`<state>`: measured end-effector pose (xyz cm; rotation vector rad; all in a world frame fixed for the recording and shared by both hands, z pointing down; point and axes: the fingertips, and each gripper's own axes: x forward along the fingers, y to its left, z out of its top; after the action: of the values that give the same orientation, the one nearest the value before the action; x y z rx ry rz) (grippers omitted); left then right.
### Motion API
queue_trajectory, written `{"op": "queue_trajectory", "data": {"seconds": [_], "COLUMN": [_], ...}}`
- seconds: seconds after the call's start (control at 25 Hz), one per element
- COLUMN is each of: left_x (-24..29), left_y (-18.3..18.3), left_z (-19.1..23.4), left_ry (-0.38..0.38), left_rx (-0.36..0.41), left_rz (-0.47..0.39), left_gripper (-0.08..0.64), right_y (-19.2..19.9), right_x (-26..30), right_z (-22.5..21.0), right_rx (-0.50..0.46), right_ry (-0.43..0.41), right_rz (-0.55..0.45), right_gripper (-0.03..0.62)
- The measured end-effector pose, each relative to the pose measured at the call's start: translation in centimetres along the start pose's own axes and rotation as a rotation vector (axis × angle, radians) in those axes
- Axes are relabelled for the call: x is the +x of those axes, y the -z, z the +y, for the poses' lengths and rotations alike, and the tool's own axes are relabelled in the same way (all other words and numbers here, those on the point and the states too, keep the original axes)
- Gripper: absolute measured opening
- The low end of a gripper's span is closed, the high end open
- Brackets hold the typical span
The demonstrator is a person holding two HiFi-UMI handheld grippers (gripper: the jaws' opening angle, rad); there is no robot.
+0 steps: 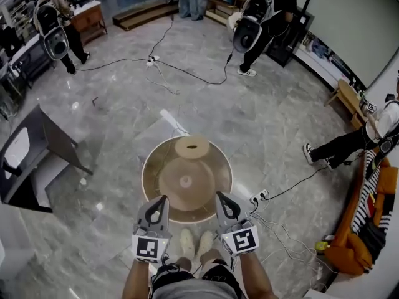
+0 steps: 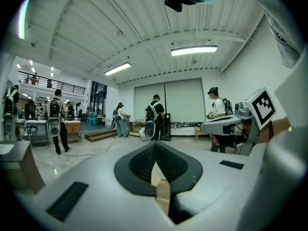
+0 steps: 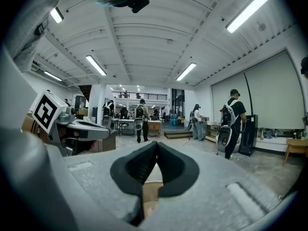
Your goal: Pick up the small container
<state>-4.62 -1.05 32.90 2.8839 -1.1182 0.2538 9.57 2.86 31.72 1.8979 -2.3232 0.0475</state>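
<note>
A small round tan container (image 1: 192,147) sits at the far edge of a round tan table (image 1: 156,167). A tiny pale spot (image 1: 186,181) marks the table's middle. My left gripper (image 1: 163,199) and right gripper (image 1: 219,196) hover side by side over the table's near rim, both pointing toward the container and well short of it. Each is shut, tips together, with nothing held. In the left gripper view the jaws (image 2: 155,146) meet at a point with only a sliver of tan table below. The right gripper view shows the same for its jaws (image 3: 156,144). The container is hidden in both gripper views.
Grey marble floor surrounds the table. Cables and a power strip (image 1: 259,196) lie to the right of it. A dark tilted board (image 1: 37,148) stands at the left, an orange sofa (image 1: 368,229) at the right. Several people with backpacks stand farther off. My shoes (image 1: 194,242) are below the table.
</note>
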Motion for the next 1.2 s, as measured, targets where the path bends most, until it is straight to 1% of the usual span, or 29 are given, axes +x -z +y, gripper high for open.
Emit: {"op": "queue_trajectory", "data": {"seconds": [0.12, 0.24, 0.52, 0.72, 0.88, 1.0, 1.2], "left_x": [1.0, 2.5, 6.4, 9.2, 11.3, 12.5, 14.0], "left_y": [2.6, 4.7, 10.5, 15.0, 19.0, 22.2, 27.3], "left_z": [1.2, 2.2, 5.4, 6.2, 7.3, 7.9, 8.7], "left_ry": [-0.023, -0.066, -0.137, -0.175, -0.19, -0.201, -0.218], "left_rx": [-0.001, -0.056, -0.113, -0.146, -0.165, -0.169, -0.201], "left_rz": [0.013, 0.063, 0.092, 0.116, 0.138, 0.152, 0.186], "left_gripper": [0.017, 0.017, 0.017, 0.017, 0.017, 0.017, 0.017], "right_y": [2.0, 4.6, 11.3, 16.3, 20.3, 23.6, 28.9], "right_x": [2.7, 5.5, 11.4, 14.5, 17.2, 18.8, 20.9], "right_z": [0.2, 0.1, 0.0, -0.4, -0.6, -0.5, -0.2], "right_rx": [0.003, 0.019, 0.025, 0.026, 0.033, 0.045, 0.058], "right_ry": [-0.039, -0.073, -0.156, -0.208, -0.231, -0.248, -0.276], "right_rz": [0.01, 0.025, 0.084, 0.109, 0.123, 0.149, 0.187], "right_gripper": [0.0, 0.0, 0.0, 0.0, 0.0, 0.0, 0.0]}}
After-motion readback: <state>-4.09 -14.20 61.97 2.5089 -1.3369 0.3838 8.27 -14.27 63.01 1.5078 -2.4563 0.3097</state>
